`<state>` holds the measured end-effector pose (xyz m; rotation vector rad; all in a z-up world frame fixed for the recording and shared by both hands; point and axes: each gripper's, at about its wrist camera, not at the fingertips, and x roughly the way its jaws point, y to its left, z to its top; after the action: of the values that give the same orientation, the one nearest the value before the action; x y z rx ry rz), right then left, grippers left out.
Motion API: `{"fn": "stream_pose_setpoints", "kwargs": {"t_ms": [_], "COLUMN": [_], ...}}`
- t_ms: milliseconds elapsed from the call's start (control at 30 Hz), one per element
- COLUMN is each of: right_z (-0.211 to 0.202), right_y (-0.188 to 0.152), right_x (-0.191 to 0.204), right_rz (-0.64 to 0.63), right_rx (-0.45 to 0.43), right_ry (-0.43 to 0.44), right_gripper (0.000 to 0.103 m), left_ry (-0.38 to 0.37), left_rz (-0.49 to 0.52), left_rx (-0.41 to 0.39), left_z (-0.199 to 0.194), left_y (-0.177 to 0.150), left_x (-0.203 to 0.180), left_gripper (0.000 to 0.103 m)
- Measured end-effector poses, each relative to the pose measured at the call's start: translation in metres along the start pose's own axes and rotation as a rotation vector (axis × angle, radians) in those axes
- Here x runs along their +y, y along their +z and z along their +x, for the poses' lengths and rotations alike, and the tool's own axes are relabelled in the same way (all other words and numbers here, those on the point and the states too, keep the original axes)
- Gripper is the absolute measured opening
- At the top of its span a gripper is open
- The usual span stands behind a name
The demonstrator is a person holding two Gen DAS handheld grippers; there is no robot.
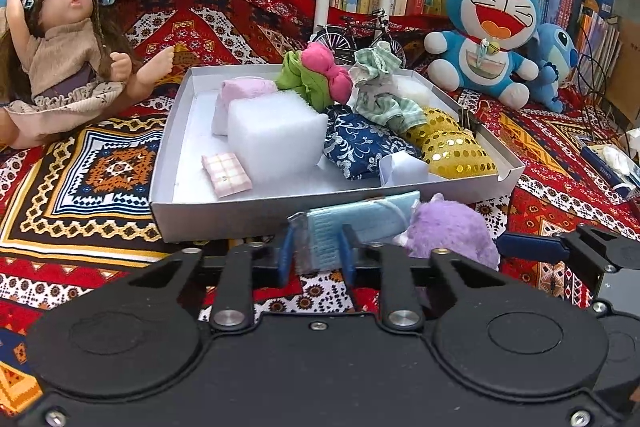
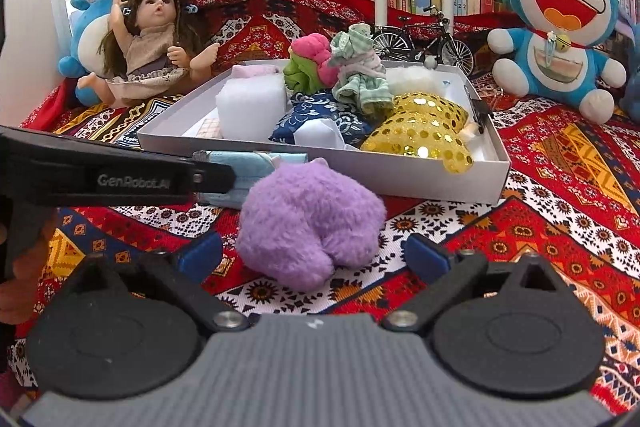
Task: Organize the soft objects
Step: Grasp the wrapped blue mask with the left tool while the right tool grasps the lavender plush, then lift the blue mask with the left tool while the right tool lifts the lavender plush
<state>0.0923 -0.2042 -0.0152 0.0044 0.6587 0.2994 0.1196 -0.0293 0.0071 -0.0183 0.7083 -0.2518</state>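
The left gripper [image 1: 316,251] was clamped on the blue face mask [image 1: 360,223] just before the white box [image 1: 192,215], likely to lift it in. The right gripper [image 2: 316,255] stood open around the purple plush [image 2: 308,227] on the patterned cloth [image 2: 560,187], ready to take it.

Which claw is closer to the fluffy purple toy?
Right. The right gripper is open around the purple toy; the left gripper beside it is shut on the blue mask.
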Motion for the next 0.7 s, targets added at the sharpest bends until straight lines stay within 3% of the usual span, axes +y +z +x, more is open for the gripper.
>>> {"fn": "stream_pose_setpoints", "kwargs": {"t_ms": [267, 500, 700], "right_z": [-0.001, -0.012, -0.025], "right_y": [-0.002, -0.002, -0.001], "right_x": [0.003, 0.0, -0.002], "right_rz": [-0.002, 0.022, -0.007], "right_rx": [-0.003, -0.052, -0.102], "right_ry": [-0.018, -0.017, -0.114], "right_gripper": [0.1, 0.071, 0.069], "left_ry": [-0.013, -0.021, -0.038], "left_rz": [0.01, 0.017, 0.058], "left_rx": [-0.005, -0.019, -0.024], "left_z": [-0.014, -0.029, -0.037], "left_y": [-0.008, -0.012, -0.015], "left_x": [-0.002, 0.0, -0.001], "left_gripper": [0.004, 0.002, 0.004]}}
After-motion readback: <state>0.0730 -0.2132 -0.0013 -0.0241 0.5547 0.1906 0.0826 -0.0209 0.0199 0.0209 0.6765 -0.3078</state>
